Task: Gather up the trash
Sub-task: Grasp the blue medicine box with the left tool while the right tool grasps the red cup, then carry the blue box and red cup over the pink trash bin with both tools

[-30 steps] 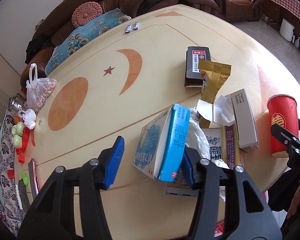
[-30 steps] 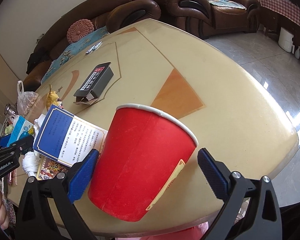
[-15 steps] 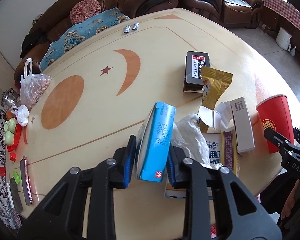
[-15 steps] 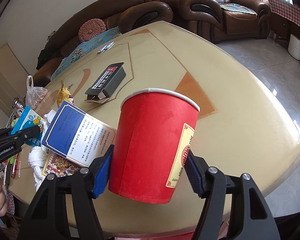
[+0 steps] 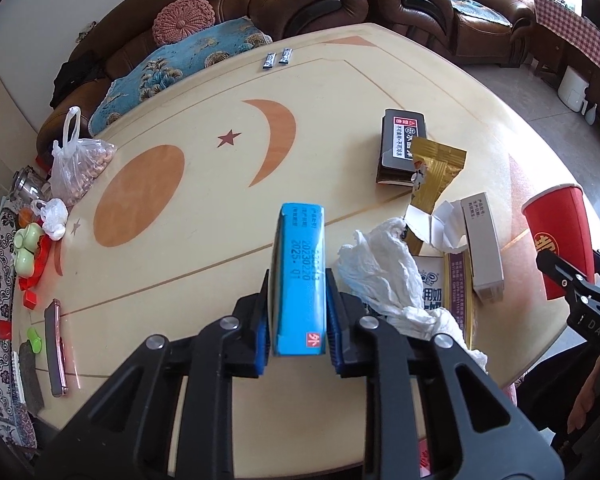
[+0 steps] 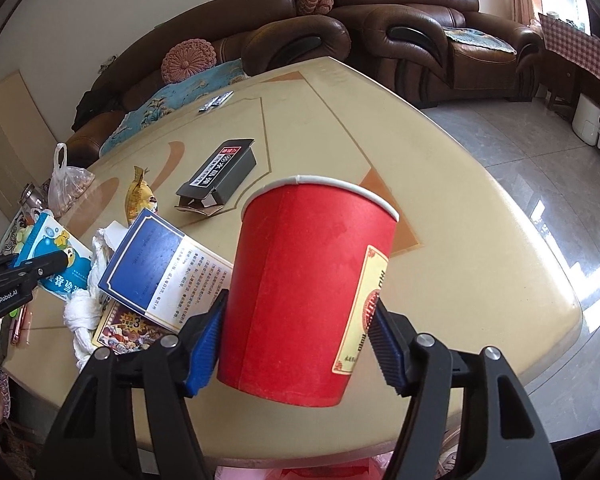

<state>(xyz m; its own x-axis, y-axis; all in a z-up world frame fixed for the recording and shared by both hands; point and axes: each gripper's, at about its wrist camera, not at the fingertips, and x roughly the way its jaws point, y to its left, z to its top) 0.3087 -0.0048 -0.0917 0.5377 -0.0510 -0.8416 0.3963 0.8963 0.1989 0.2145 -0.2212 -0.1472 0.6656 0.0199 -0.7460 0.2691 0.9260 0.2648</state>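
Trash (image 5: 396, 276) — beside phone (image 5: 56, 348), peanut bag (image 5: 78, 160)

I see a brown leather sofa (image 5: 308, 4) behind the worktop (image 5: 204, 92), far ahead of the claw, with a round pink cushion (image 5: 184, 20) and a blue floral cover (image 5: 172, 68) on it. Far left of the claw: a clear plastic bag of nuts (image 5: 80, 164), green toys (image 5: 26, 248) and a phone (image 5: 56, 348) at the worktop edge. A white appliance (image 6: 588, 118) stands on the tiled floor, far right.
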